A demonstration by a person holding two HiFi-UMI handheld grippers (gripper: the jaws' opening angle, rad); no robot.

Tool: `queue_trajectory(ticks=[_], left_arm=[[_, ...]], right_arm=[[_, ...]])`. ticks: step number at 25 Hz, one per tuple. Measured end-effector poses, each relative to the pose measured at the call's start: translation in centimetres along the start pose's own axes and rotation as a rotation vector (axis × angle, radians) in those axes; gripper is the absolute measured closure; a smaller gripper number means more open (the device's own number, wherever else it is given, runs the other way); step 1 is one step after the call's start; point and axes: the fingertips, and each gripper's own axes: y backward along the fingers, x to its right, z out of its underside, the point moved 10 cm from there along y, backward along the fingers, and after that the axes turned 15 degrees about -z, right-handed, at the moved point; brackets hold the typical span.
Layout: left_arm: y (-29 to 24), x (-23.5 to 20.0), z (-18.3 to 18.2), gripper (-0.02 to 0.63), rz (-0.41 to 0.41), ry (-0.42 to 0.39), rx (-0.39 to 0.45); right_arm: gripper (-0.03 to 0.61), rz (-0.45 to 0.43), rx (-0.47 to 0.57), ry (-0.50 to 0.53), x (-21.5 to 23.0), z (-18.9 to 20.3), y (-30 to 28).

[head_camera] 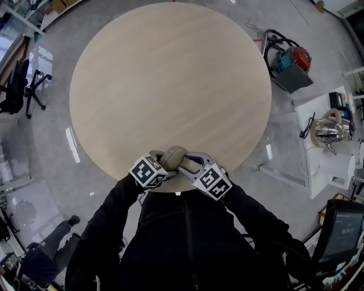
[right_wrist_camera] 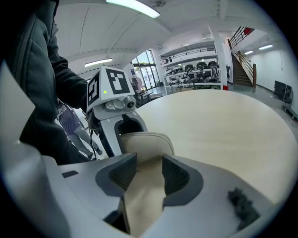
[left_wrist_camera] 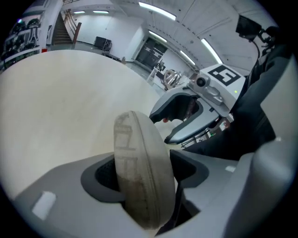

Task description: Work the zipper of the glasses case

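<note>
A round table (head_camera: 170, 74) with a pale wood-grain top fills most of the head view, bare apart from what is held at its near edge. There the beige fabric glasses case (head_camera: 172, 157) sits between the two grippers, just over the rim nearest the person; whether it rests on the wood cannot be told. The left gripper (left_wrist_camera: 146, 174) has its jaws set wide with the case standing on edge between them. The case fills the gap and both pads lie against its flat sides, while the zipper seam runs along the narrow side facing the camera. The right gripper (right_wrist_camera: 149, 175) comes in from the opposite side, its jaws brought close and clamped on a thinner fold at the case's end. The person's dark sleeves (head_camera: 187, 250) reach in from the bottom of the head view. The table stands on a glossy grey floor (head_camera: 51, 153). A black office chair (head_camera: 20, 85) stands well off its left edge, and a red and teal machine with black hoses (head_camera: 290, 59) lies beyond its upper right edge. A white bench carrying a shiny metal vessel (head_camera: 327, 131) is at the right, and a dark monitor (head_camera: 341, 230) is at the lower right. The gripper views show a white hall with long ceiling light strips (left_wrist_camera: 158, 10), a staircase (right_wrist_camera: 242, 62) and storage racks (right_wrist_camera: 195, 69).
</note>
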Motion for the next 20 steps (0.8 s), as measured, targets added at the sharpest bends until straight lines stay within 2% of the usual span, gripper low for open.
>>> queue_trajectory(ticks=[2, 6, 9, 11, 13, 16, 20], left_arm=[[1.5, -0.6, 0.2, 0.296, 0.063, 0.109, 0.08], [5.7, -1.9, 0.1, 0.298, 0.229, 0.365, 0.312], [9.5, -2.1, -0.7, 0.299, 0.368, 0.456, 0.463], [11.9, -1.8, -1.5, 0.298, 0.429, 0.468, 0.529], [14.1, -1.5, -2.4, 0.299, 0.48, 0.442, 0.589], [17.2, -0.8, -3.3, 0.298, 0.533, 0.343, 0.666], [19.9, -0.2, -4.2, 0.298, 0.533, 0.22, 0.712]], right_arm=[[0.402, 0.025, 0.039, 0.0, 0.3, -0.6, 1.2], [0.4, 0.074, 0.156, -0.013, 1.6, -2.2, 4.4], [0.4, 0.055, 0.243, 0.043, 1.6, -5.0, 6.2], [0.4, 0.001, 0.3, 0.086, 1.0, -7.0, 7.1], [0.402, -0.12, 0.389, 0.066, 0.2, -9.0, 7.8], [0.402, -0.362, 0.579, -0.091, -0.7, -11.4, 8.7], [0.401, -0.59, 0.756, -0.291, -1.4, -13.0, 10.0]])
